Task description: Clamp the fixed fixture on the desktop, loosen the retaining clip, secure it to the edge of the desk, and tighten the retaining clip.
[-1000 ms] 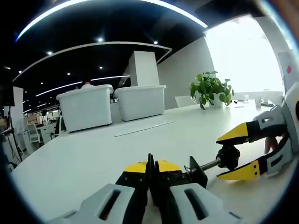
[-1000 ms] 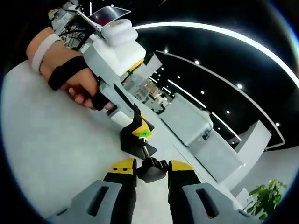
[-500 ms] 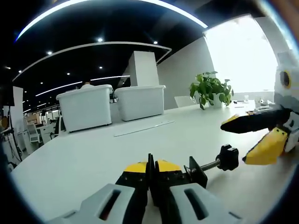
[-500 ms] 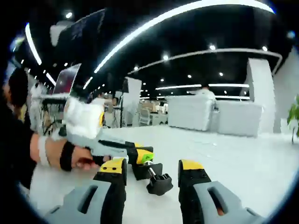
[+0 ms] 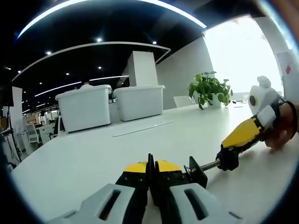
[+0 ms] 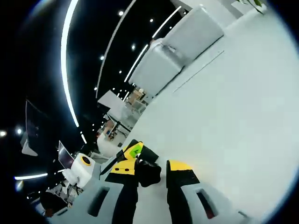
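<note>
My left gripper (image 5: 150,171) clenches the fixture (image 5: 174,176); its screw runs rightward to the knob (image 6: 146,172), pinched between my right gripper (image 6: 150,169) jaws.

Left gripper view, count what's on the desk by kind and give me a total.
White storage bins: 2
Potted plants: 1
Black clamp fixtures: 1
Flat strips lying on the desk: 1
Total: 5
</note>
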{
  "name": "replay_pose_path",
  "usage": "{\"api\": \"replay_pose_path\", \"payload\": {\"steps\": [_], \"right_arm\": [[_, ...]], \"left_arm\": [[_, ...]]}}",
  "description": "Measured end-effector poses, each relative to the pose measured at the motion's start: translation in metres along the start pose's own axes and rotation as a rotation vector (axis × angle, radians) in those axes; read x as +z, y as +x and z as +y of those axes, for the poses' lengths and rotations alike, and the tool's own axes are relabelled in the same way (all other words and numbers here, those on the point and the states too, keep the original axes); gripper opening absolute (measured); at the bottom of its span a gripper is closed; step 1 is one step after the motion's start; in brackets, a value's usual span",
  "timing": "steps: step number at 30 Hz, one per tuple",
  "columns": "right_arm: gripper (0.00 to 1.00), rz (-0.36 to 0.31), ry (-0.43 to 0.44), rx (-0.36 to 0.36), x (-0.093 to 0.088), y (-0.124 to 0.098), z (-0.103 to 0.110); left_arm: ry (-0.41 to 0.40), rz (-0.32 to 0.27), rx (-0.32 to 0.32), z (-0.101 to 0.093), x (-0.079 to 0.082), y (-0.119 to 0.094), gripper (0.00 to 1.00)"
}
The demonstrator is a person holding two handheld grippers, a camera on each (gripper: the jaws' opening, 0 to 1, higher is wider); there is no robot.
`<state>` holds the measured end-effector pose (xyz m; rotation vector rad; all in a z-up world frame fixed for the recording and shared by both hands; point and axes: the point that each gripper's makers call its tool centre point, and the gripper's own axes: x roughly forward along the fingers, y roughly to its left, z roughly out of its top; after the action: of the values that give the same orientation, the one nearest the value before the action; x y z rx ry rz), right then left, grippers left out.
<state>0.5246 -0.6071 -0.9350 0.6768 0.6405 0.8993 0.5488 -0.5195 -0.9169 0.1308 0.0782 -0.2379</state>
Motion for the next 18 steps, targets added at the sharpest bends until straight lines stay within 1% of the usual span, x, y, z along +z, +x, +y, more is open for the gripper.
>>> {"api": "replay_pose_path", "payload": {"steps": [1,2,4,8,9,11,13,14,16,18], "right_arm": [[0.19,0.013,0.031,0.011,-0.002,0.0,0.003],[0.18,0.016,0.042,0.011,0.003,0.004,-0.001],[0.18,0.025,0.046,0.012,0.002,0.004,0.0],[0.17,0.034,-0.005,0.004,0.003,0.006,0.0],[0.17,0.034,-0.05,-0.007,0.005,0.006,0.0],[0.16,0.021,-0.192,-0.02,0.01,0.007,0.002],[0.16,0.002,-0.371,-0.027,0.014,0.007,0.007],[0.16,-0.002,-0.459,-0.026,0.01,0.005,0.011],[0.16,-0.013,-0.602,-0.035,0.007,0.003,0.016],[0.16,-0.044,-0.844,-0.045,0.008,0.003,0.022]], "left_arm": [[0.0,0.0,0.0,0.0,0.0,0.0,0.06],[0.001,-0.001,0.0,-0.001,0.0,-0.001,0.06],[0.001,-0.001,0.0,0.0,0.0,0.0,0.06],[0.01,-0.002,0.003,0.002,0.001,0.003,0.06],[0.01,-0.002,0.003,0.002,0.001,0.003,0.06],[0.01,0.001,0.004,0.003,0.001,0.002,0.06],[0.009,0.001,0.004,0.002,0.001,0.001,0.06],[0.008,0.0,0.004,0.002,0.001,0.001,0.06],[0.007,-0.003,0.001,0.002,0.002,0.002,0.06],[0.008,-0.005,-0.001,0.003,0.002,0.004,0.06]]}}
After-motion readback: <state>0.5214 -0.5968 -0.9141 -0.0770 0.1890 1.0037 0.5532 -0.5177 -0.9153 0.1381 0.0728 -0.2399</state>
